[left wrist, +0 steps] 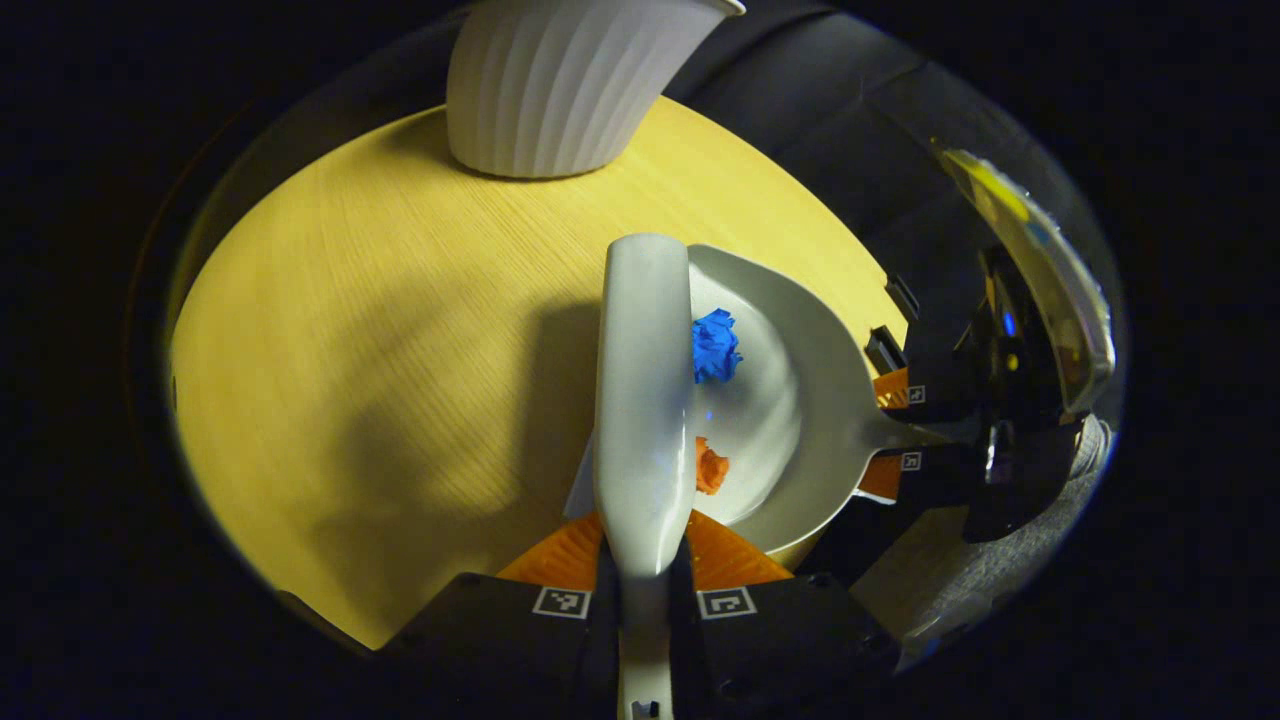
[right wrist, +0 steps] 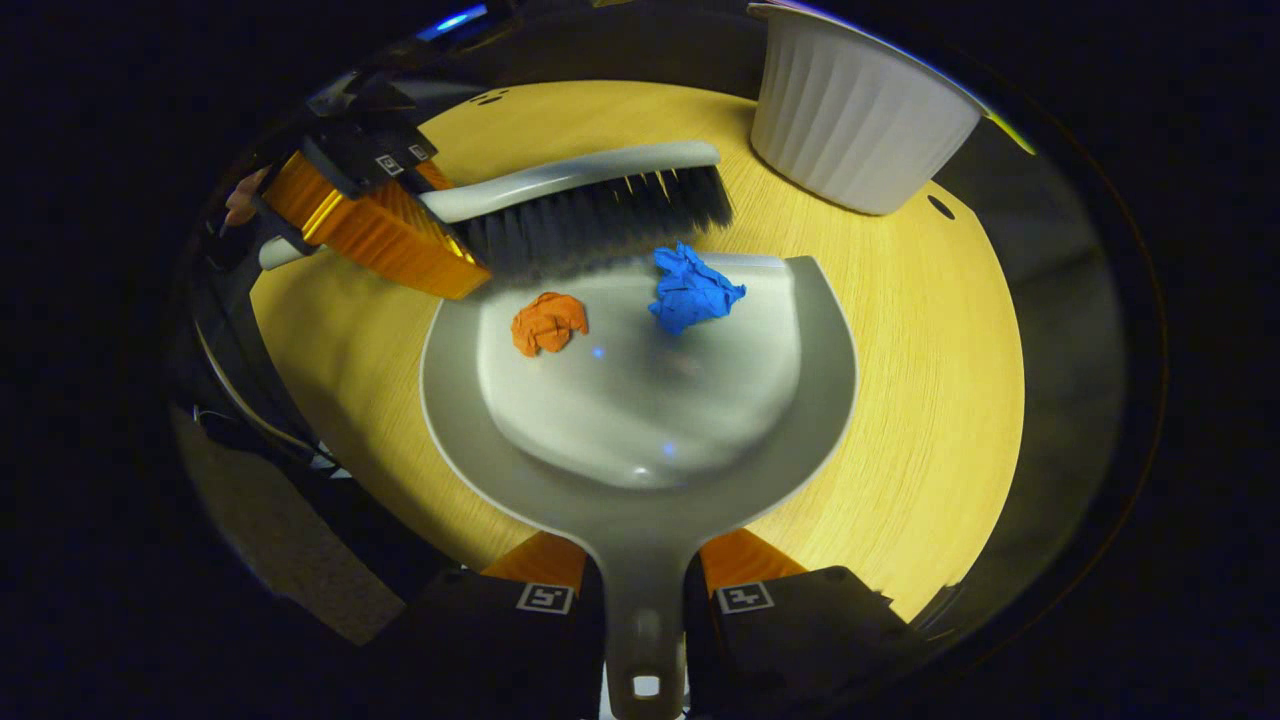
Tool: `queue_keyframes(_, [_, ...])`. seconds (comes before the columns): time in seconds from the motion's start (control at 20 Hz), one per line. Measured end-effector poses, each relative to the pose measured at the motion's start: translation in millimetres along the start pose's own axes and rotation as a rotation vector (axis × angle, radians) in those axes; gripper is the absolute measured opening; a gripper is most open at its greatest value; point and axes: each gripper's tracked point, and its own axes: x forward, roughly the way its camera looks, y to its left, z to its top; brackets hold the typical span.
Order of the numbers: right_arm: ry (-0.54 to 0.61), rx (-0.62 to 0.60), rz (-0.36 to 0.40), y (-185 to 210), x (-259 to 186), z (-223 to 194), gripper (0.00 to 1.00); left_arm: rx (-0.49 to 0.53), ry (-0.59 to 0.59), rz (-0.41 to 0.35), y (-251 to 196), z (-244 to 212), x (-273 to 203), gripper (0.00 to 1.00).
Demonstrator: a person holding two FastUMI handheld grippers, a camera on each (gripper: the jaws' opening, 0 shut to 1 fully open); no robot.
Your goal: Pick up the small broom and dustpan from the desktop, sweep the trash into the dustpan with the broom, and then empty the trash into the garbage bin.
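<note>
We note: bench (right wrist: 930,400) yellow wood grain. Dustpan (right wrist: 640,480) pale grey. Broom (right wrist: 590,200): grey back, black bristles. Two paper wads: one blue (right wrist: 692,290), one orange (right wrist: 548,322). Garbage bin (right wrist: 850,120) white, vertically ribbed.

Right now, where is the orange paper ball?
In the right gripper view the orange paper ball lies inside the dustpan, left of the blue paper ball, just below the broom bristles.

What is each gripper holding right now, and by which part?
Left gripper grips the broom by its handle; right gripper grips the dustpan by its handle.
</note>
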Motion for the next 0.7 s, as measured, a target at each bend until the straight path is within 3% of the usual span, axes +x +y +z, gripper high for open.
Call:
queue_keyframes(0.2, [-0.030,0.062,-0.014,-3,-11,9,0.37,-0.041,-0.134,0.138,22,7,-34,0.24])
queue_keyframes(0.35, [-0.034,0.068,-0.054,-16,-33,15,0.41,-0.058,-0.204,0.288,53,0,-57,0.24])
queue_keyframes(0.4, [-0.035,0.078,-0.062,-17,-42,19,0.37,-0.085,-0.218,0.306,56,-3,-63,0.25])
queue_keyframes(0.45, [-0.040,0.091,-0.065,-19,-52,24,0.41,-0.115,-0.222,0.316,59,-10,-66,0.24])
queue_keyframes(0.7, [-0.071,0.124,-0.071,-41,-116,57,0.37,-0.214,-0.216,0.346,73,-42,-64,0.24])
